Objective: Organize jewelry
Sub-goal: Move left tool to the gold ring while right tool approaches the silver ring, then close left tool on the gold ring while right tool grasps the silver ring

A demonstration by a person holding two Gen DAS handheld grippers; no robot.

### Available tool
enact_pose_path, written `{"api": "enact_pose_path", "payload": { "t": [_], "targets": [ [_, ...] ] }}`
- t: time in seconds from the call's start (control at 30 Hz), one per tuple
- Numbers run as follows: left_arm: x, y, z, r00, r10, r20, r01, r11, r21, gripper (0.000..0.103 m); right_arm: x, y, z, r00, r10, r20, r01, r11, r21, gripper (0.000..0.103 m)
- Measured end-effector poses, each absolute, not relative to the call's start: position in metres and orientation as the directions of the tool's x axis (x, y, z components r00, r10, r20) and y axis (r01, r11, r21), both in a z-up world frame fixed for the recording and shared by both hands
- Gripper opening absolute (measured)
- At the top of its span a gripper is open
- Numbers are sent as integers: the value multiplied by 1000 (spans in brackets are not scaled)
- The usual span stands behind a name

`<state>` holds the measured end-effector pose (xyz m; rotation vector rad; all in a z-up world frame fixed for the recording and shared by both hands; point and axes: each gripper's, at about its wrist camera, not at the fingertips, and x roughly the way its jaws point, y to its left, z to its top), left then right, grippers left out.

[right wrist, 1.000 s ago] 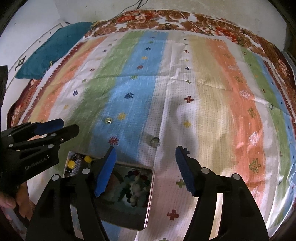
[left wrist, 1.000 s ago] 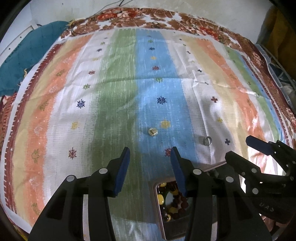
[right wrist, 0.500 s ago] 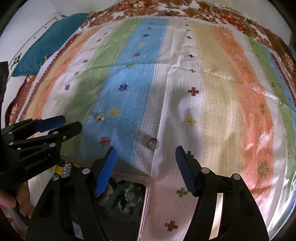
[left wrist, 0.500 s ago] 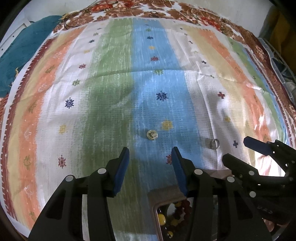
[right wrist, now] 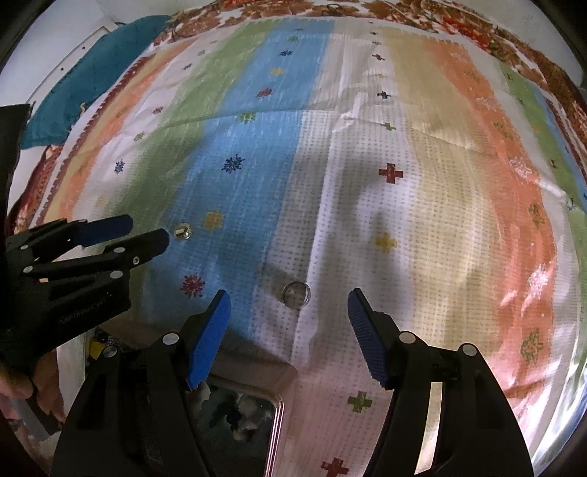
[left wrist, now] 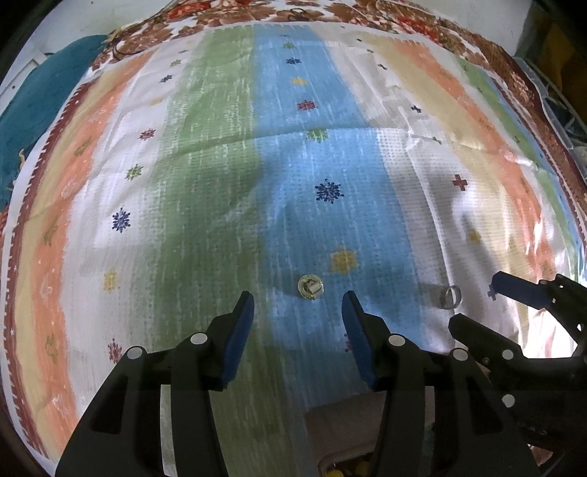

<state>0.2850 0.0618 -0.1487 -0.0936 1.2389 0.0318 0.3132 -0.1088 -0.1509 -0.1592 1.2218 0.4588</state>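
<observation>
A gold ring (left wrist: 310, 287) lies on the blue stripe of the cloth, just ahead of my open left gripper (left wrist: 298, 301). It also shows in the right wrist view (right wrist: 182, 231). A silver ring (right wrist: 295, 294) lies on the white stripe, just ahead of my open right gripper (right wrist: 289, 306). It also shows in the left wrist view (left wrist: 450, 295). The jewelry box (right wrist: 256, 403) with beads inside sits under both grippers at the near edge. Both grippers are empty.
The striped cloth (left wrist: 220, 183) covers a bed with a brown floral border (left wrist: 367, 18). A teal cloth (right wrist: 95, 73) lies at the far left. A hand (right wrist: 22, 385) holds the left gripper's handle.
Both grippers moved forward over the cloth toward the rings. The box has slid down toward the bottom edge of both views.
</observation>
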Motion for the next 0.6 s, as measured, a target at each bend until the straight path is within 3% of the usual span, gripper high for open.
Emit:
{"api": "enact_pose_path", "payload": {
  "t": [0.6],
  "targets": [
    [311, 59, -175, 274, -49, -960, -7, 999, -53, 50, 329, -107, -173, 227, 235, -945, -427, 896, 120, 66]
  ]
}}
